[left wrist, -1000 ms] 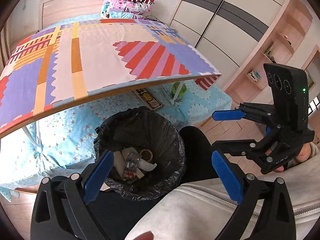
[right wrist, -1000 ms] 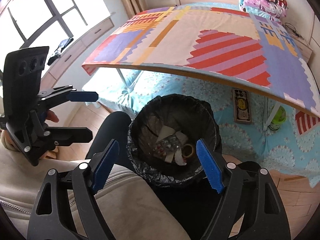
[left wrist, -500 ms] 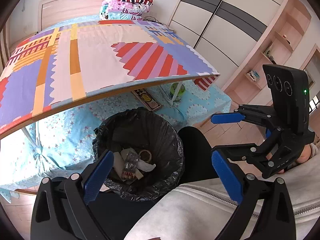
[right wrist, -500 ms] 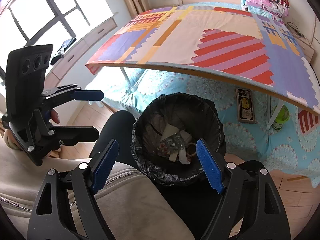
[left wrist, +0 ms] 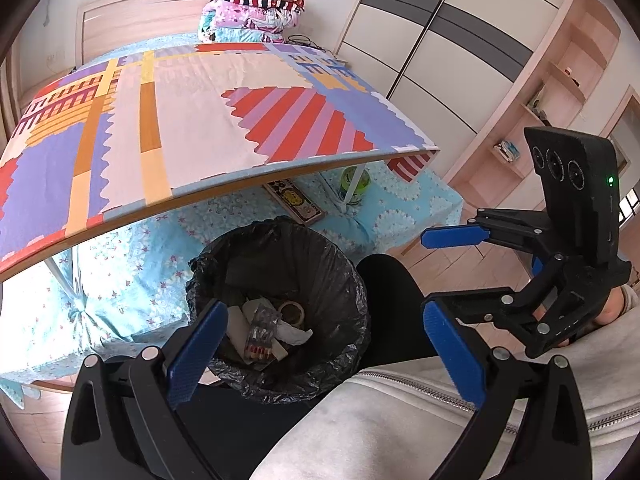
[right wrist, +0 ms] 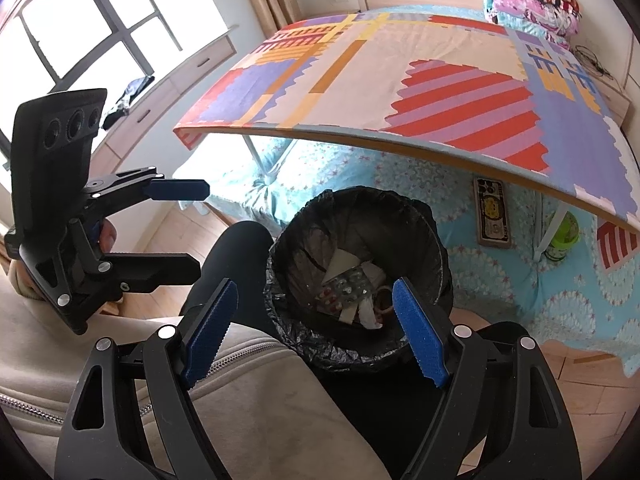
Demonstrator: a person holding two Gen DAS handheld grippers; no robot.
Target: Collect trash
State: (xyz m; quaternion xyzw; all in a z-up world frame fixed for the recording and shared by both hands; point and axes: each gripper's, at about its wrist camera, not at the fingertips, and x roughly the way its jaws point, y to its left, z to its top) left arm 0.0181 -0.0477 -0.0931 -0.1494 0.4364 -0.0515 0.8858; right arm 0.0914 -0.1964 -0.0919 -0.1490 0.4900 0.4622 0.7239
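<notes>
- While you hold both units over the bin, your left gripper [left wrist: 324,344] has its blue pads spread wide with nothing between them.
- Your right gripper [right wrist: 314,334] is likewise spread apart and empty; in the left wrist view it appears at the right [left wrist: 452,276], above your grey sleeve [left wrist: 400,420].
- Note the trash bin [right wrist: 356,352], lined with a black bag, standing on the floor beside your dark trouser leg [right wrist: 236,264].
- Trash [left wrist: 268,328] lies at the bottom of the bin: crumpled paper, a blister pack of pills [right wrist: 344,290] and a tape roll [left wrist: 291,312].
- Behind the bin, the desk [left wrist: 192,132] carries a patterned mat and stands over a bed with a light-blue sheet [right wrist: 480,272].
- A green bottle [right wrist: 562,236] sits on the sheet by a desk leg.
</notes>
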